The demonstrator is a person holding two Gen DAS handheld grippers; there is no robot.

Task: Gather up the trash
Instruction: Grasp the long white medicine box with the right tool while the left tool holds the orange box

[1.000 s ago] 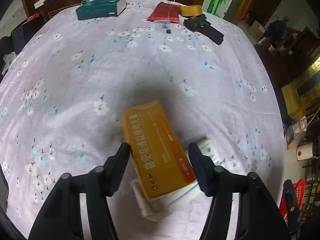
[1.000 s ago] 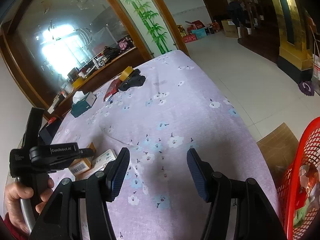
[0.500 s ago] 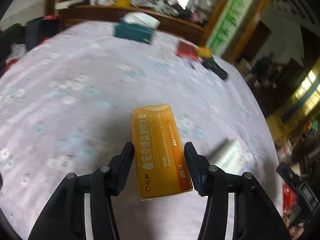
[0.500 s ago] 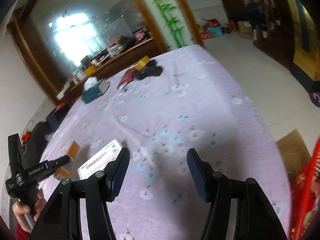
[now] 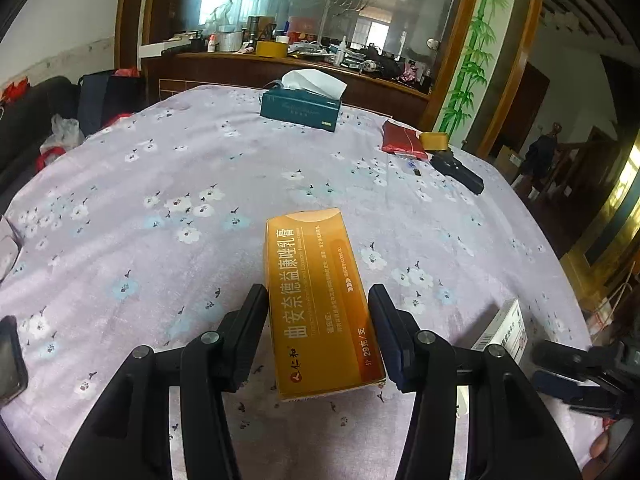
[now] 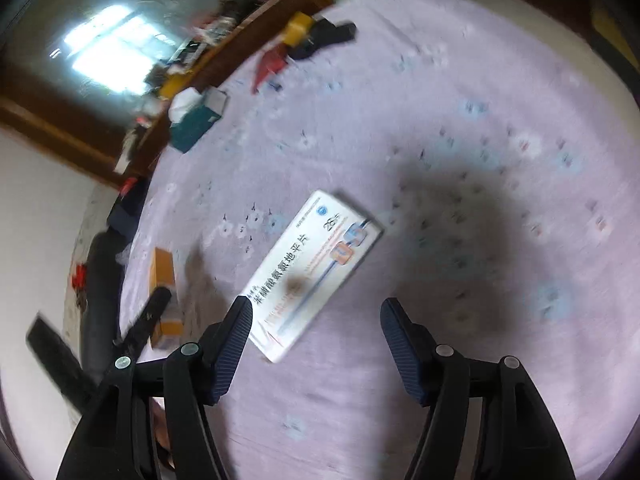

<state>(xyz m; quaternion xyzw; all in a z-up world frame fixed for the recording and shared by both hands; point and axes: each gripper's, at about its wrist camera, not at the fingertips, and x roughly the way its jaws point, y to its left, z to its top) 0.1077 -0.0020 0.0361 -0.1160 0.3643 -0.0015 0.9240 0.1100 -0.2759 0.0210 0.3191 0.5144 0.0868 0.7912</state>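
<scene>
The left gripper (image 5: 318,304) has its two black fingers pressed on the sides of the orange box (image 5: 320,300) and holds it up above the purple flowered cloth (image 5: 160,200). Only the left wrist view shows the green tissue box (image 5: 301,108) sharp and clear, far behind the orange box, with the red packet (image 5: 402,143) to the right of it. The white box (image 6: 316,272) is just a corner in that view, to the right of the orange box. The right wrist view is blurry, but it shows the whole white box lying flat on the cloth. The right gripper (image 6: 316,320) has just been opening; its fingers stand wide apart, the left one just beside the white box's near end
</scene>
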